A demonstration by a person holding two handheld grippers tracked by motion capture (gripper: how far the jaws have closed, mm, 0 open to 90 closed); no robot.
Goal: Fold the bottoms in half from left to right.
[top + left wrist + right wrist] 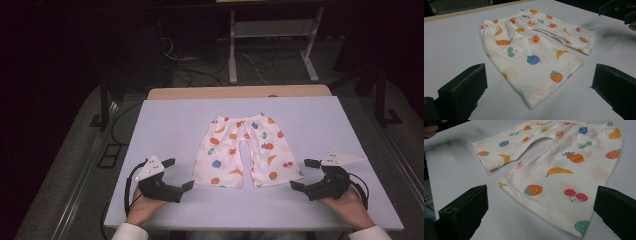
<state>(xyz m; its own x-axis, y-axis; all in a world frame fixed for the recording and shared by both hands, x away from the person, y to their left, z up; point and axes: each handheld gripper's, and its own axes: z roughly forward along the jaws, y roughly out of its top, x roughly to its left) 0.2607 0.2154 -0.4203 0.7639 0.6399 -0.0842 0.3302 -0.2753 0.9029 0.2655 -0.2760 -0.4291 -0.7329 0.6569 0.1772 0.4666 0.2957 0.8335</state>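
A small pair of cream shorts (245, 150) printed with coloured fruit lies flat on the pale lilac table (165, 125), waistband far, leg hems toward the person. My left gripper (179, 174) rests open on the table just left of the left leg hem (554, 85). On the other side my right gripper (302, 174) is open too, close to the right leg hem (541, 207). Nothing is between either pair of jaws. In the left gripper view the shorts (534, 47) lie ahead; in the right gripper view the shorts (564, 165) spread ahead likewise.
A wooden strip (240, 92) edges the table's far side. Beyond it the dark floor holds cables (200, 70) and a white metal stand (272, 40). Bare table surface surrounds the shorts on the left, right and near sides.
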